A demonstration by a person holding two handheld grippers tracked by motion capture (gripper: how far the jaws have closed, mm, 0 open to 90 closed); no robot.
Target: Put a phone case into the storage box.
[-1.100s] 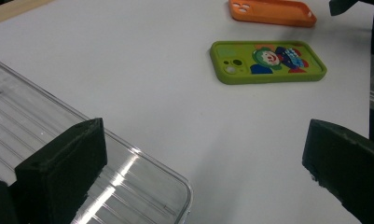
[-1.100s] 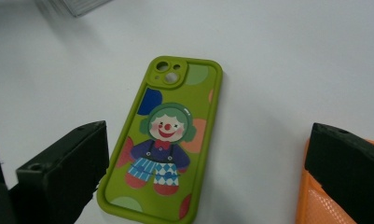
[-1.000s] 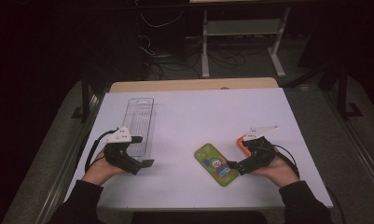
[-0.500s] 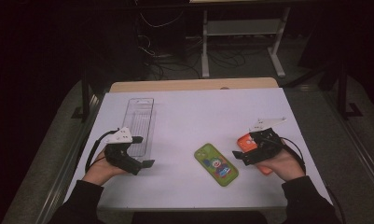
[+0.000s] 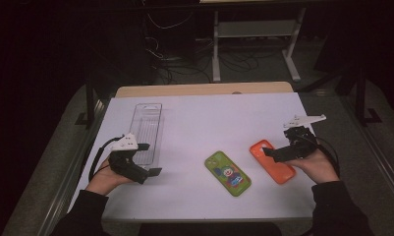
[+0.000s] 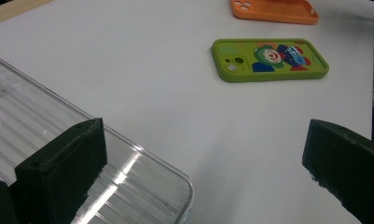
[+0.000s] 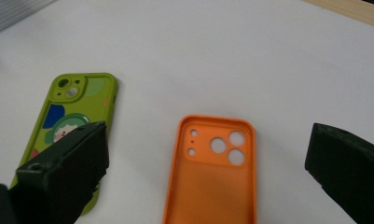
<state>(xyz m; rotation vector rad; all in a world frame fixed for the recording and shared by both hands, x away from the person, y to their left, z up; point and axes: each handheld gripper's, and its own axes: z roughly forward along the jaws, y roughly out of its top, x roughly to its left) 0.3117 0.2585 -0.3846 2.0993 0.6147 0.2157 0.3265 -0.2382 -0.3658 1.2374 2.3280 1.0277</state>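
Note:
A green phone [image 5: 228, 173] with a cartoon clown on its back lies flat at the middle of the white table [image 5: 209, 118]. Just right of it lies an empty orange phone case [image 5: 272, 161], inside up. My right gripper [image 5: 275, 154] hovers open over the case, whose camera-hole end [image 7: 212, 168] sits between the jaws; the green phone [image 7: 77, 116] lies behind the left jaw. My left gripper [image 5: 149, 159] is open at the near end of a clear plastic tray [image 5: 146, 132]. In the left gripper view one jaw is over the tray's corner [image 6: 45, 140], with the green phone [image 6: 268, 58] and the orange case [image 6: 273, 10] beyond.
The table's wooden back edge [image 5: 204, 89] runs along the far side. Beyond it the floor is dark, with cables and a white table frame [image 5: 253, 29]. A person's forearms in dark sleeves enter from the bottom.
My right gripper has moved right and slightly away, from beside the green phone to over the orange case. The left gripper has stayed put.

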